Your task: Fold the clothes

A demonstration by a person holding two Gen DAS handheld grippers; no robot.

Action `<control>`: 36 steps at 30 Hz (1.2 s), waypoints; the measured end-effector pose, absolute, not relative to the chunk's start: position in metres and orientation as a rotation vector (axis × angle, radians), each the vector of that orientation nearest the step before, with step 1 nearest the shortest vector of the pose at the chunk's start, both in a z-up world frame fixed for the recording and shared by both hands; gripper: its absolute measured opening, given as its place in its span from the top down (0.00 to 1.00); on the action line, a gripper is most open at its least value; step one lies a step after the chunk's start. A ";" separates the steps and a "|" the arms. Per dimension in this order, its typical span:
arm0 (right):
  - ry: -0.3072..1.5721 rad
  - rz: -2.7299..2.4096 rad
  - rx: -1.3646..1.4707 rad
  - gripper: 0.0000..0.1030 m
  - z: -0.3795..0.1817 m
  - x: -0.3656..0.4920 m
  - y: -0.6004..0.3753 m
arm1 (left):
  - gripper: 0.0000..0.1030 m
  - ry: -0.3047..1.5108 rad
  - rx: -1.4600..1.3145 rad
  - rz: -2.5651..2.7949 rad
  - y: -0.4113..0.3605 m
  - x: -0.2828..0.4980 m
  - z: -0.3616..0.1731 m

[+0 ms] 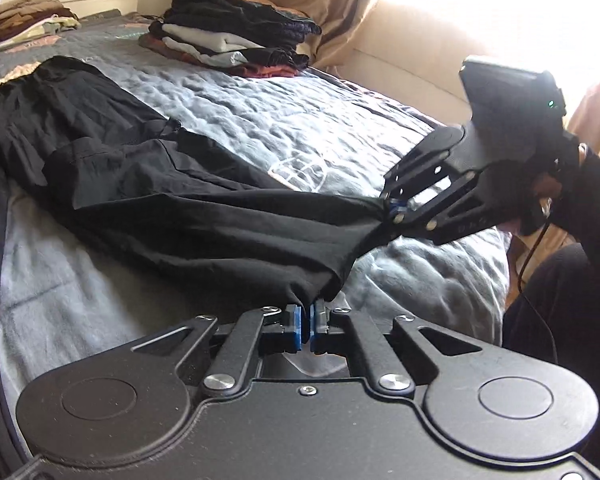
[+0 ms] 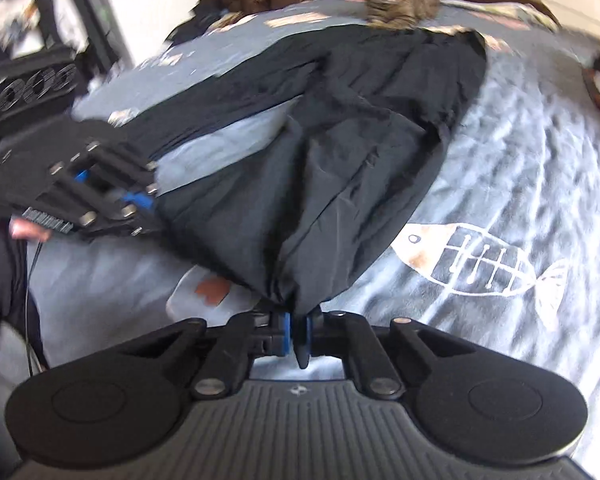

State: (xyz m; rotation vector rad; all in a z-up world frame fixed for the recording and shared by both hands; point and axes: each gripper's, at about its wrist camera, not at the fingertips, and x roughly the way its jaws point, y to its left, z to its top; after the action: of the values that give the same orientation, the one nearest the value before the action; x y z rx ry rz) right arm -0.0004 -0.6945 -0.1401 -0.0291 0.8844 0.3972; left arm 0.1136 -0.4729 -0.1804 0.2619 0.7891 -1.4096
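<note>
A black garment (image 1: 172, 184) lies spread along the bed (image 1: 260, 112). The left gripper (image 1: 305, 322) and right gripper (image 2: 296, 330), jaws clamped on its near hem, hold corners for folding.

1 black garment (image 1: 172, 200), 2 grippers, left gripper (image 1: 305, 322), right gripper (image 1: 396, 210), 1 folded stack (image 1: 236, 36), 1 bed (image 1: 300, 120)

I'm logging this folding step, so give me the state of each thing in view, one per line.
Left gripper: shut on the black garment's near edge.
Right gripper: shut on the same edge, further along.
Black garment: unfolded, spread along the bed, near edge lifted and bunched at both grips.
Clothes stack: folded, piled at the far side of the bed.
Bedspread: wrinkled, lying under the garment.
</note>
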 end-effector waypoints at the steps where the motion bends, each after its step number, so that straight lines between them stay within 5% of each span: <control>1: 0.882 0.393 -0.050 0.96 -0.134 -0.003 -0.694 | 0.97 0.789 0.256 -1.427 -0.472 0.111 -0.178; 12: 1.009 0.377 -0.314 0.95 -0.120 -0.042 -0.672 | 0.94 0.818 0.394 -1.430 -0.480 0.083 -0.193; 15: 1.024 0.330 -0.295 0.88 -0.127 -0.038 -0.675 | 0.69 0.825 0.476 -1.415 -0.477 0.083 -0.193; 17: 1.027 0.307 -0.259 0.71 -0.128 -0.035 -0.680 | 0.40 0.803 0.454 -1.443 -0.467 0.086 -0.182; 18: 1.018 0.309 -0.236 0.59 -0.125 -0.035 -0.684 | 0.36 0.793 0.442 -1.458 -0.462 0.087 -0.176; 24: 0.878 0.265 -0.052 0.31 -0.085 -0.027 -0.721 | 0.34 0.733 0.249 -1.352 -0.450 0.125 -0.148; 36: 0.820 0.115 0.358 0.28 -0.113 0.086 -0.707 | 0.34 0.735 0.219 -0.825 -0.456 0.171 -0.153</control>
State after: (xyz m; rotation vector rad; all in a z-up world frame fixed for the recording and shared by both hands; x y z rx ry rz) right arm 0.0861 -0.7069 -0.1133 0.3584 0.8203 0.1146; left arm 0.1710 -0.4561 -0.1528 0.2185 0.7354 -0.8250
